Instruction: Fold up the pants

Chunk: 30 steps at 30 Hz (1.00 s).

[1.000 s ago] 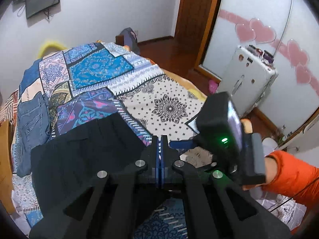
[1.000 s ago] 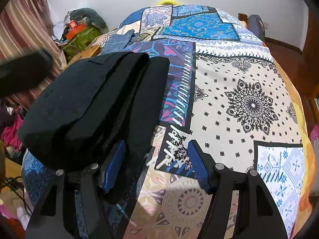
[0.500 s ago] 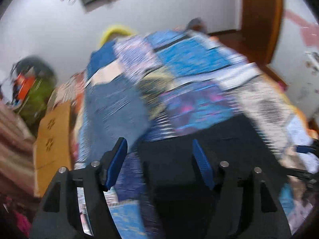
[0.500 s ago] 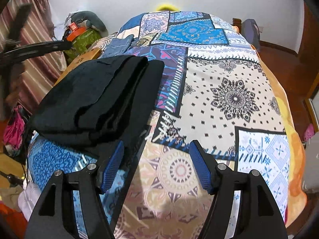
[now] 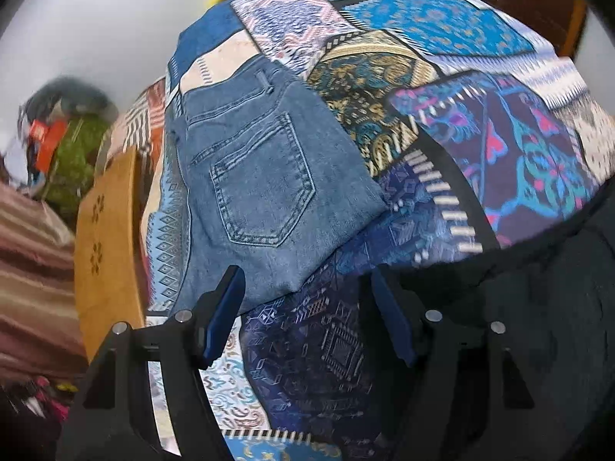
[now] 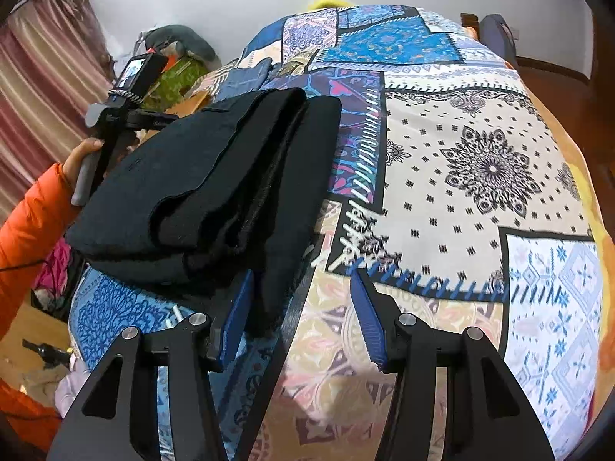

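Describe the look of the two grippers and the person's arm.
Both the left gripper and the right gripper have matte black angular frames with silver rivets and blue ribbed finger pads. The left hand emerges bare from an orange padded sleeve.

Black tool [image 6: 301, 309] (blue pads), orange sleeve [image 6: 29, 226]

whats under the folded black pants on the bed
The black pants lie folded in layers directly on the patchwork bedspread, whose blue patterned patch shows at their near edge. Whatever sits beneath the middle of the stack is covered, so it cannot be seen.
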Available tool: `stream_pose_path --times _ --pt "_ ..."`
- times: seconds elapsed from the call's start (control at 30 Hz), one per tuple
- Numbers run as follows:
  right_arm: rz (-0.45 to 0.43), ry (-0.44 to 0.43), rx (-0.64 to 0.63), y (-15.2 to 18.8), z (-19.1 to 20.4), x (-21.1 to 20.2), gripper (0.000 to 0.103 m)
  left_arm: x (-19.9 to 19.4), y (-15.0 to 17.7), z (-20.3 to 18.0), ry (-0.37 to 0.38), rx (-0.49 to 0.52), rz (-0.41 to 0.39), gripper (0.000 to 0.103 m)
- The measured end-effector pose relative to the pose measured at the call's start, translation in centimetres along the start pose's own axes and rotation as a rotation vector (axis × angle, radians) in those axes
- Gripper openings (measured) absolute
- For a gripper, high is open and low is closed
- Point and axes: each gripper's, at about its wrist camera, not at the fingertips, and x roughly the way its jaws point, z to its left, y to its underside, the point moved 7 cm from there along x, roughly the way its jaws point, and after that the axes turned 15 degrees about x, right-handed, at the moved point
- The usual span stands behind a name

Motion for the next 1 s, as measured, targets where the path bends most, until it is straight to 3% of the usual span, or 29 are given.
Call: stream_pose_path --times 0.23,0.43,0.6,0.8,0.9,1.0 --pt "-0.049 0.104 -0.027 -2.8 -1.1 0.4 0.049 -2.8 4.8 -1.7 -0.027 0.031 0.009 0.068" --pt "-0.106 0.164 -0.073 -4.9 -2.0 -2.0 0.049 -7.0 11.0 -4.2 0.018 -0.058 -0.006 0.068" --pt "-0.160 0.190 -0.108 -5.7 -1.9 -4.3 0.049 -10.1 14.0 -6.9 0.047 -0.110 -0.040 0.068" --pt "-0.188 0.168 -0.097 -6.0 -1.6 -5.9 0.049 -13.2 14.2 -9.1 0.008 -0.067 -0.093 0.068" --pt "-0.192 0.145 -0.101 -5.6 -0.9 -6.2 0.049 -14.8 12.8 -8.2 -0.015 -0.054 -0.140 0.068" --pt "-0.187 0.127 -0.109 -5.3 -0.1 -6.0 0.049 -15.9 10.4 -6.4 0.021 -0.091 -0.190 0.074"
